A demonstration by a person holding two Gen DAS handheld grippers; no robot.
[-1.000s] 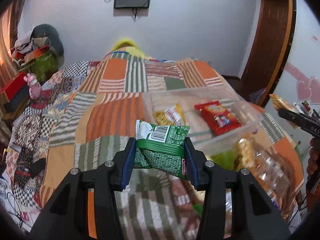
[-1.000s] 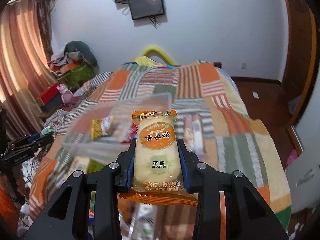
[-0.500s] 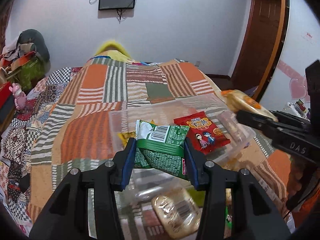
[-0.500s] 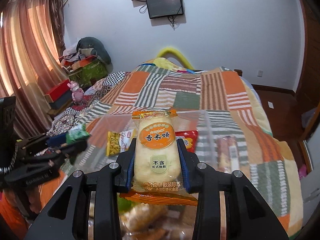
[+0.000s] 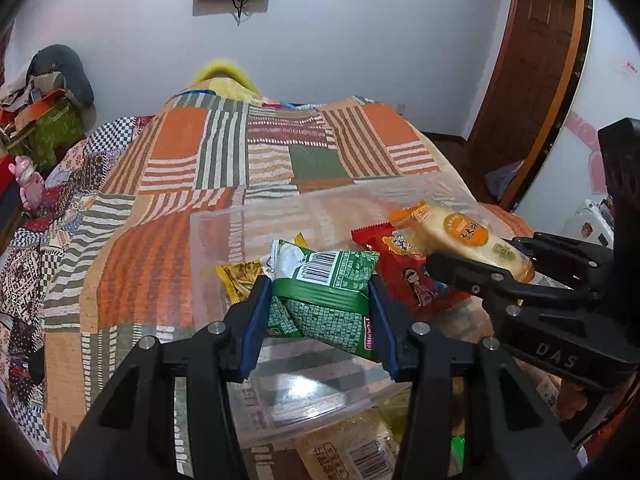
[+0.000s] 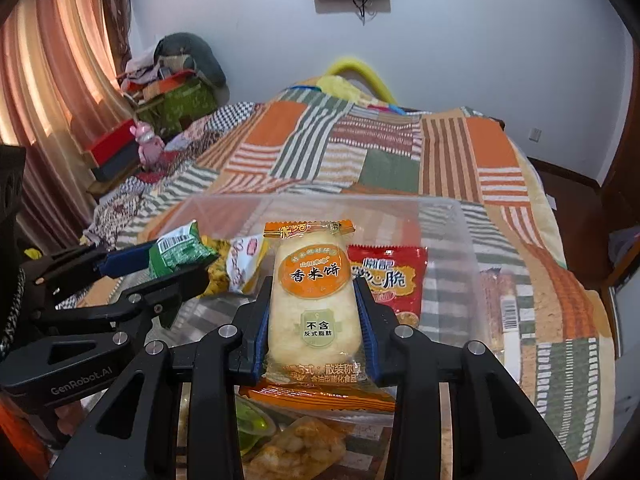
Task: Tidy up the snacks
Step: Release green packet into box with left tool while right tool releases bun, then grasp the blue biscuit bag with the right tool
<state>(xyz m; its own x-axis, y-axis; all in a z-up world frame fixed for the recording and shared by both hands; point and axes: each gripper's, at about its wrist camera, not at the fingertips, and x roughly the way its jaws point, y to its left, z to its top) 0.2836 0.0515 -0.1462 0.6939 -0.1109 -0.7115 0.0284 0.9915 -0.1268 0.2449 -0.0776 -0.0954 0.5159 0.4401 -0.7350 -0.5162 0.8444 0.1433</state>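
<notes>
Left claw [image 5: 318, 300] clamped on green packet [image 5: 326, 292]; right claw [image 6: 314, 312] clamped on rice cracker pack [image 6: 312, 300]. Both over near edge of clear bin [image 6: 464, 232]. Inside bin: red packet [image 6: 394, 280], yellow packet [image 5: 240, 278]. Bin on bed's patchwork quilt [image 5: 200, 168].

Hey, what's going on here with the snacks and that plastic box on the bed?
A person is sorting snacks with a gripper in each hand. The left gripper is shut on a green snack packet, and the right gripper is shut on an orange-labelled rice cracker packet. Both are held over a clear plastic box on the striped patchwork bedspread, which already holds a red snack packet and a yellow snack packet.
</notes>
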